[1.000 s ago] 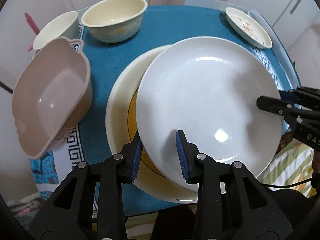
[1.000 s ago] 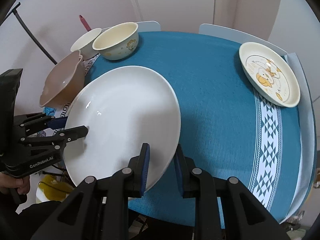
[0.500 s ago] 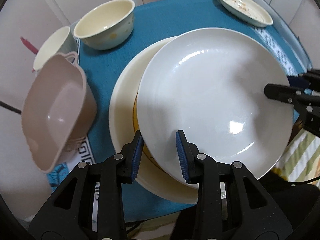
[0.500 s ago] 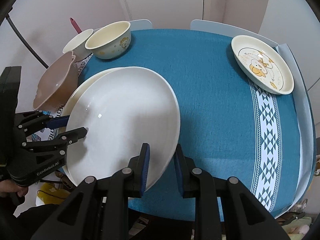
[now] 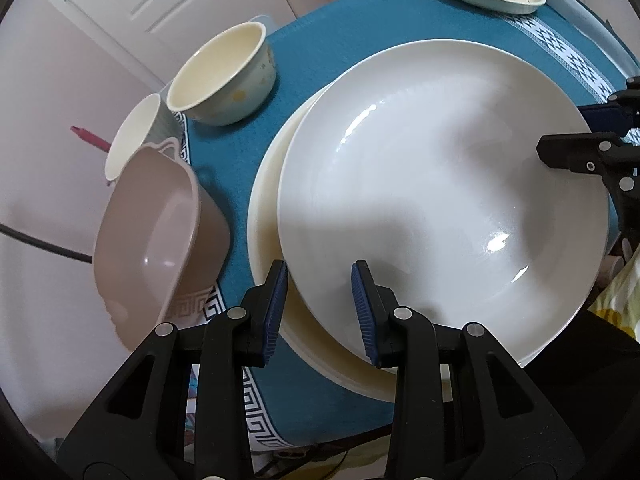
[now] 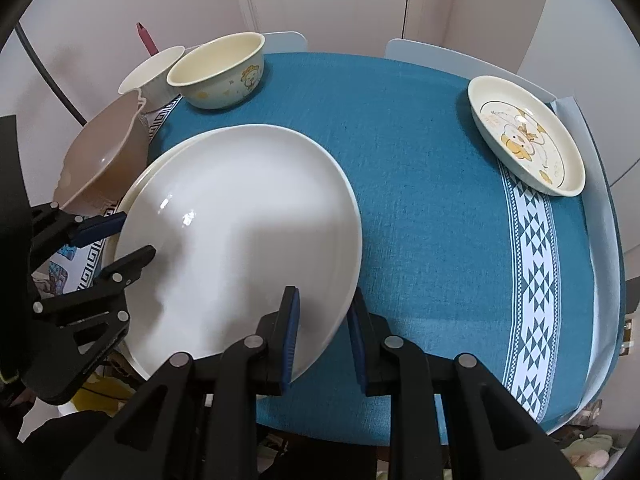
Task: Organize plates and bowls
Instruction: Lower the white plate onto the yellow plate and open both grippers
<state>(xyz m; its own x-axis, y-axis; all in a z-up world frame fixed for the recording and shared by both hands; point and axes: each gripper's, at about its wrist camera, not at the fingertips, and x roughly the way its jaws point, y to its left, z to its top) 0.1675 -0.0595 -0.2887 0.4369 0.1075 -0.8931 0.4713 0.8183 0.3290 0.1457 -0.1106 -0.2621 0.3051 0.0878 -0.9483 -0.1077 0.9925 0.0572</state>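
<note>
White panelled doors and pale walls are seen behind a round tabletop (image 6: 420, 168) covered with a teal cloth.

A large white plate (image 5: 440, 200) is positioned on a cream plate (image 5: 266, 216) at the 7 o'clock side of the tabletop, offset toward 3 o'clock and possibly not fully seated. The left gripper (image 5: 320, 308) straddles its near rim, jaws parted with a visible gap on either side; no clamping contact is shown. The right gripper (image 6: 323, 334) straddles the opposite rim in the same manner, jaws apart.

A cream bowl (image 6: 218, 72), a white ribbed cup (image 6: 154, 74) and a tan handled dish (image 6: 104, 160) are grouped at 10 to 11 o'clock. A cartoon-printed plate (image 6: 526, 136) lies at 2 o'clock.

Handling: the white plate is judged rigid, glazed, slippery, fairly heavy and breakable. It should be taken at the rim, at two opposed points, and kept level.

Lettering is present on the left gripper body in the right wrist view but cannot be read. The cartoon plate carries no legible text.
</note>
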